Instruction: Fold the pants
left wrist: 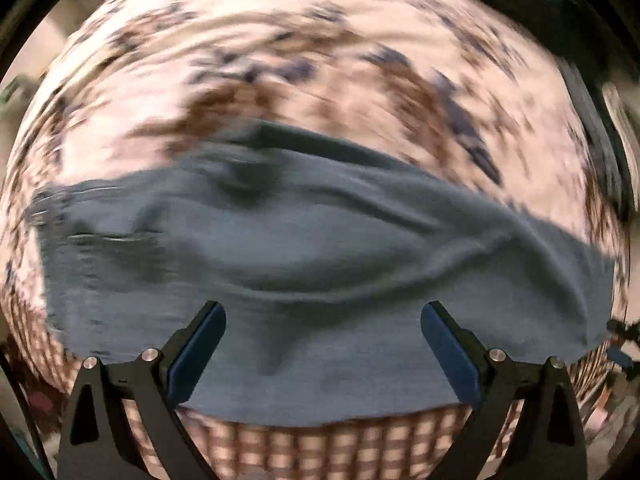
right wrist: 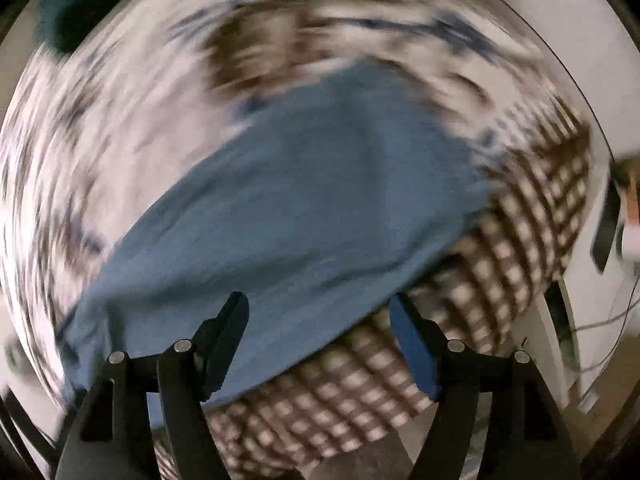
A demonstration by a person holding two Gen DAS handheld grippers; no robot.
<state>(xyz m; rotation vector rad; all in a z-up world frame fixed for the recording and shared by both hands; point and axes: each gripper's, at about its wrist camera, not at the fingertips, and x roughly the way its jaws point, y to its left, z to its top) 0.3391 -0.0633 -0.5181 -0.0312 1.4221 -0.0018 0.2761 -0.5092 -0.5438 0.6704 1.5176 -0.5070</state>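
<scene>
Both views are pretty smeared with motion blur. In the left wrist view the bedspread (left wrist: pixel 280 40) print is just brown and navy streaks, can't make out the pattern, and the far left end of the blue-grey pants (left wrist: pixel 320 240) dissolves into streaks. In the right wrist view the pants (right wrist: pixel 304 184) far end blurs into the bedspread (right wrist: pixel 120 120). The dark green thing (right wrist: pixel 68 12) top left is cut off, can't tell what it is.

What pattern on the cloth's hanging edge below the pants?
Brown-and-cream check on the cloth edge, clearest in the right wrist view.
</scene>
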